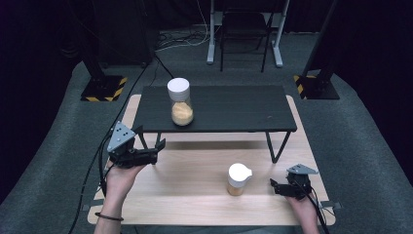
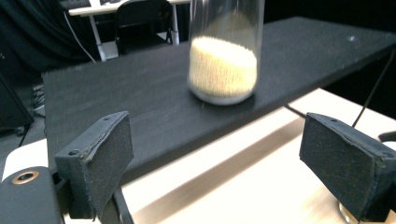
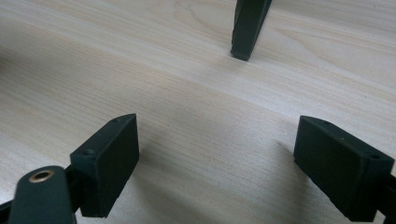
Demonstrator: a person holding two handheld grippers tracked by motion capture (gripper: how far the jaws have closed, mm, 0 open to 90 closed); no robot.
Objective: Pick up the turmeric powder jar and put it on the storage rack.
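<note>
A tall clear jar (image 1: 180, 103) with a white lid, about a third full of pale grains, stands on the left part of a black raised shelf (image 1: 229, 109). In the left gripper view the jar (image 2: 223, 65) is straight ahead, beyond the jaws. My left gripper (image 1: 150, 138) hovers open at the shelf's front left corner, and its pads (image 2: 109, 161) have nothing between them. A short jar (image 1: 238, 179) with a white spouted lid sits on the wooden table (image 1: 190, 195). To its right, my right gripper (image 1: 273, 186) rests low, open (image 3: 215, 163) and empty.
The shelf stands on thin black legs; one leg's foot (image 3: 247, 30) is ahead of the right gripper, and another leg (image 1: 276, 146) is at the front right. Grey carpet surrounds the table. A chair (image 1: 246, 34) and stand bases are at the back.
</note>
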